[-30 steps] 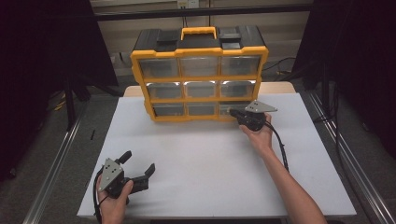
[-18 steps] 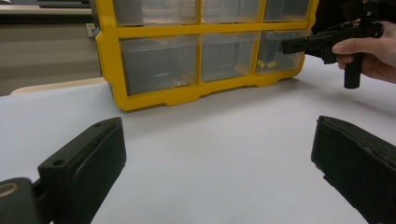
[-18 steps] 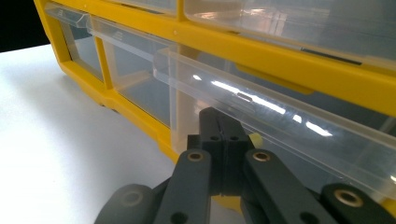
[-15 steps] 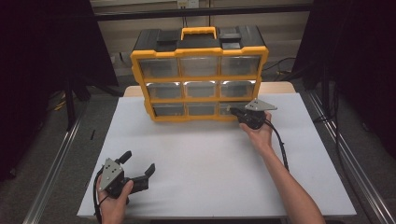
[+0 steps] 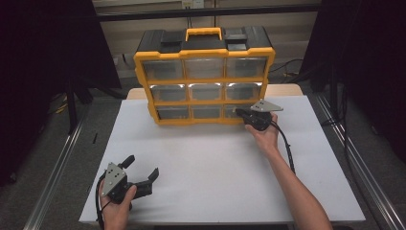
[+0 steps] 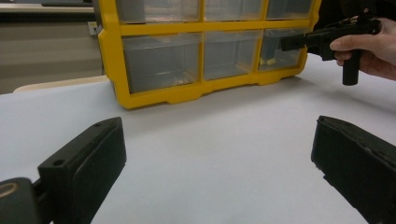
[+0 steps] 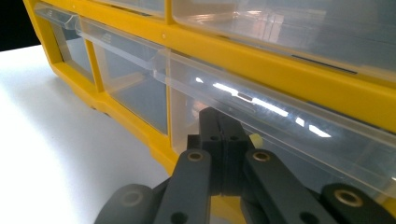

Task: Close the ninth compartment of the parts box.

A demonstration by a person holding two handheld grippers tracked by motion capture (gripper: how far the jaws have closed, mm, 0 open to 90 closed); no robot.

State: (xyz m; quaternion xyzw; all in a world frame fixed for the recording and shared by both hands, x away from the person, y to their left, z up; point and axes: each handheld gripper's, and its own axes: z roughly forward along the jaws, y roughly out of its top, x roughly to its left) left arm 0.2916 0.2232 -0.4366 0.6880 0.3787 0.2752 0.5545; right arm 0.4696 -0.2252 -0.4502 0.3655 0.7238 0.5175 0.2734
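- Right tool (image 5: 238,113): arm extended forward across the counter (image 5: 230,163), hand level, jaws pressed together at the front lip of the bottom-right drawer (image 5: 239,111).
- Yellow organizer (image 5: 205,76): upright at the counter's far edge.
- Left tool (image 5: 141,168): hand low at the near-left corner, jaws spread, nothing between.

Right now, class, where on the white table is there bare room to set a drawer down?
The widest bare patch of the white table lies between the yellow drawer cabinet, the left gripper and the right forearm. Another strip runs right of that forearm. It is crowded at the cabinet's bottom-right drawer, where the right gripper sits.
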